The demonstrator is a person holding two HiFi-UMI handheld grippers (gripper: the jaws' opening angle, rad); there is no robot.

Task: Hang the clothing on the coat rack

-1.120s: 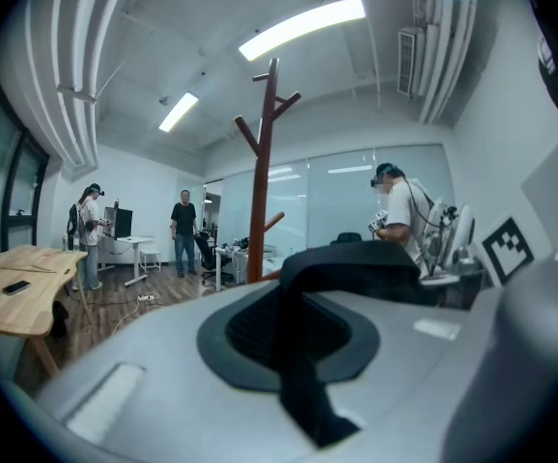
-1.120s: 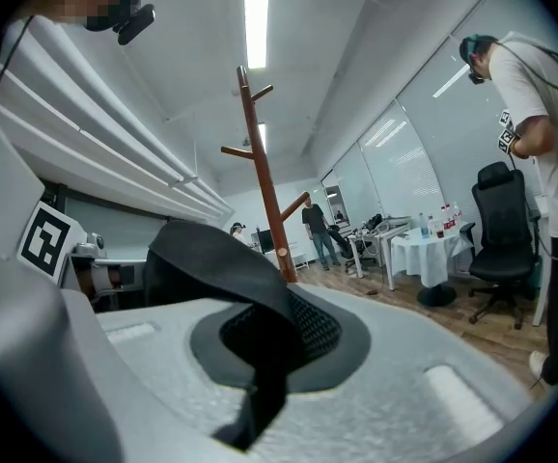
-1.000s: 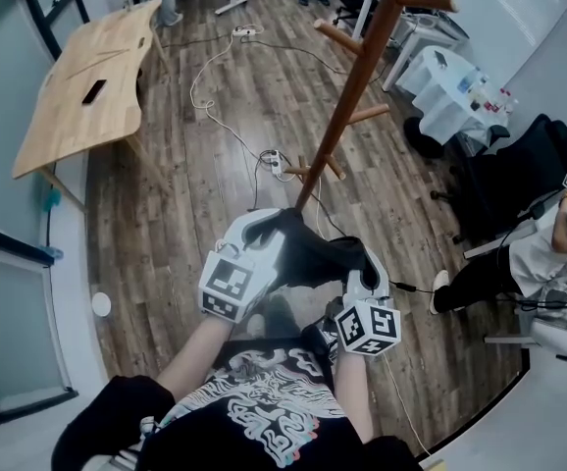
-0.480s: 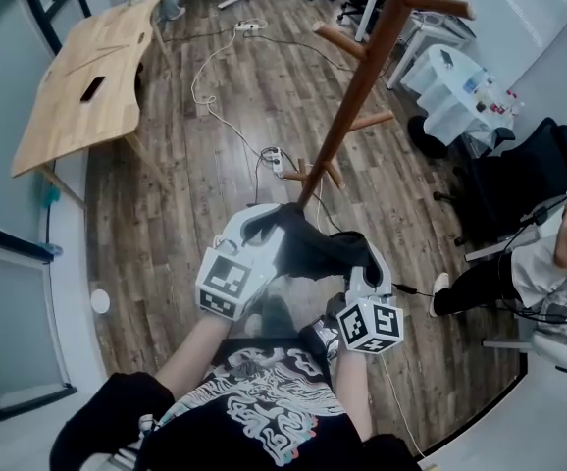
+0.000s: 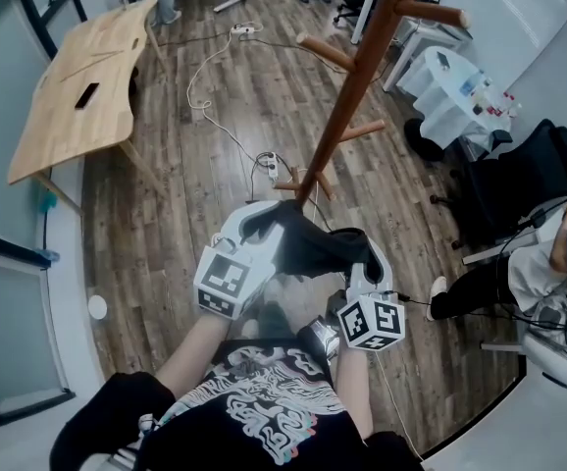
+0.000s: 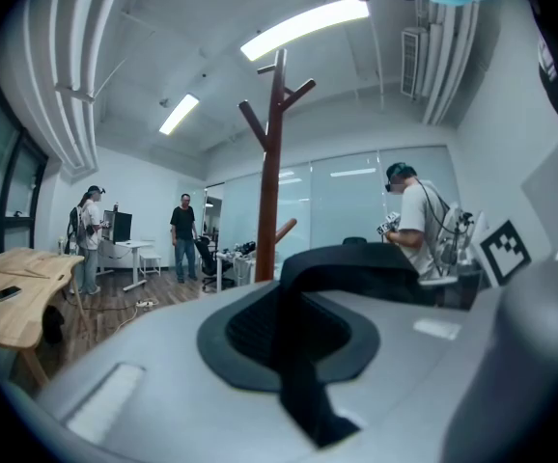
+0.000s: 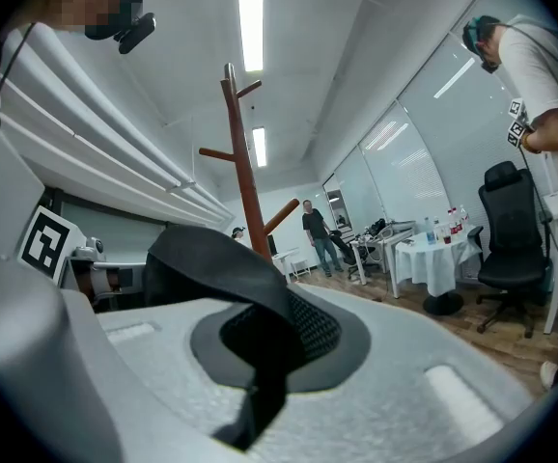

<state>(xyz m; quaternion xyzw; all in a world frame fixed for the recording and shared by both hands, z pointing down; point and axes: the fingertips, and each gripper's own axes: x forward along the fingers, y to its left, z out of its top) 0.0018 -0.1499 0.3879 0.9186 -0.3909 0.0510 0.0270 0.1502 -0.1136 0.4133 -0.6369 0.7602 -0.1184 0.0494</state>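
While the left tongs [image 5: 267, 224] and right tongs [image 5: 361, 255] each clench an edge of the dark clothing [image 5: 313, 251], it hangs stretched between them in the air, short of the coat rack [image 5: 348, 101]. Carrying seems the step in hand; next it needs raising and draping over a peg [image 5: 325, 52].

black clothing [image 5: 313, 248]. pale grey left gripper [image 5: 269, 216] and right gripper [image 5: 359, 248], both with black-and-white square markings. reddish-brown coat rack [image 5: 352, 86]. brown wood-plank floor [image 5: 215, 165]. light wood table [image 5: 77, 96]. white tablecloth [image 5: 450, 96]. black t-shirt [image 5: 264, 410] with white swirling print.
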